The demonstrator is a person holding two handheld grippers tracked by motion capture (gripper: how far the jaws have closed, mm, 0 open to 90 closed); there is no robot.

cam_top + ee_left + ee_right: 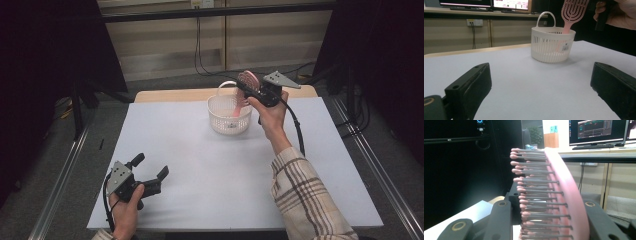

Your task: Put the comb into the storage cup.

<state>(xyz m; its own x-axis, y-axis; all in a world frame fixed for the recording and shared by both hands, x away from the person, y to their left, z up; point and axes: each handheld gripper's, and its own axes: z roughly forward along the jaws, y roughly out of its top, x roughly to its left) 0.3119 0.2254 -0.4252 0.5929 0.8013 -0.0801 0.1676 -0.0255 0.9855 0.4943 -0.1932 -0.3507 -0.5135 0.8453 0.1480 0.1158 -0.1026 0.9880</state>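
Observation:
A pink hairbrush (247, 79) stands tilted with its handle down inside a white slatted basket (212, 105) at the far middle of the white table. My right gripper (245, 85) is shut on the brush head above the basket's far right rim. In the right gripper view the bristles and curved back of the brush (564, 185) sit between the two black jaws of the right gripper (547, 220). My left gripper (151, 165) rests low near the table's front left, open, with nothing between its jaws. The left gripper view faces the basket (549, 47) and brush (573, 11).
The white tabletop (200, 165) spreads between the two hands. A wooden strip (170, 94) runs along its far edge. Dark curtains flank both sides, and cables hang down the wall behind. The person's plaid sleeve (305, 195) lies over the right front of the table.

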